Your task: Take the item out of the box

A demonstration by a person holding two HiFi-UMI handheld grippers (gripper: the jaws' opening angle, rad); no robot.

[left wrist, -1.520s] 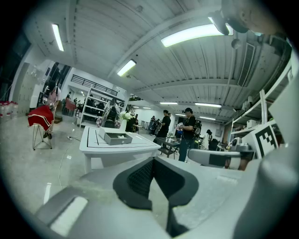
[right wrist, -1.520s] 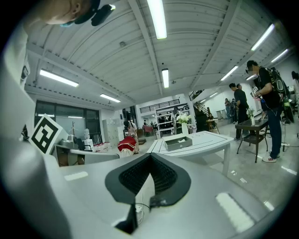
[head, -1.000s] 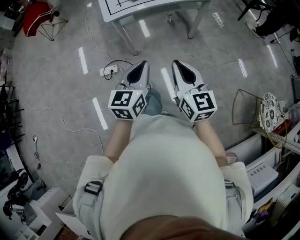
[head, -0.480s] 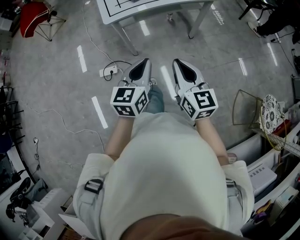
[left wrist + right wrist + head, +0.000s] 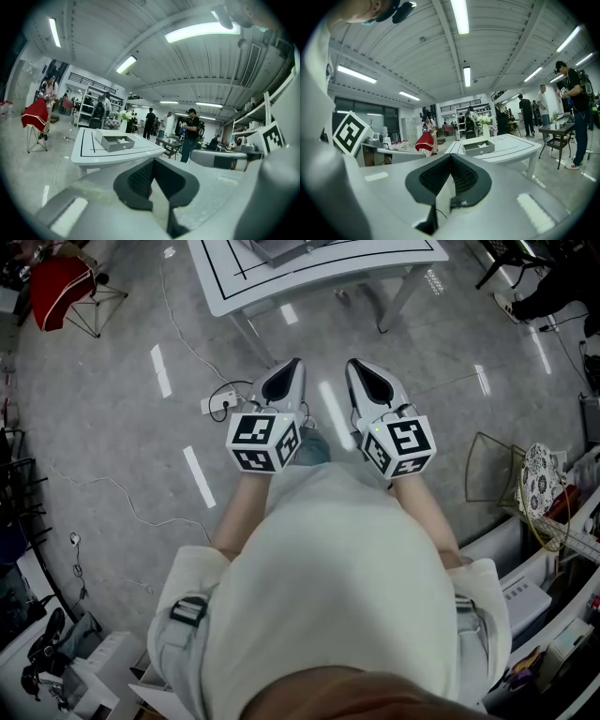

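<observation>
Workshop floor (image 5: 112, 456) of polished grey stretches between a standing person in a pale top (image 5: 328, 596) and a white table (image 5: 394, 261) marked with black lines, well ahead of them. Bystanders mill about in the far background. The person holds both tools level at waist height, side by side and pointed toward the table. The left gripper (image 5: 152, 180) has its dark ribbed pads pressed together with nothing between them, and the right gripper (image 5: 447, 180) is likewise closed and empty. A shallow grey box (image 5: 115, 142) sits on the tabletop inside the black lines, and a small pale, crumpled-looking item (image 5: 121, 140) lies in it, untouched. The task has evidently not begun, since the table is out of reach. Several things could go wrong from here. A power strip (image 5: 217, 402) and its cable lie on the floor near the path to the table and could catch a foot. Jaws brought down closed would only nudge the item or push the box, so they must part first. The box looks light, and a one-sided pull might drag or tip it unless the other gripper steadies its wall. The item looks soft, so a shallow pinch may slip off.
</observation>
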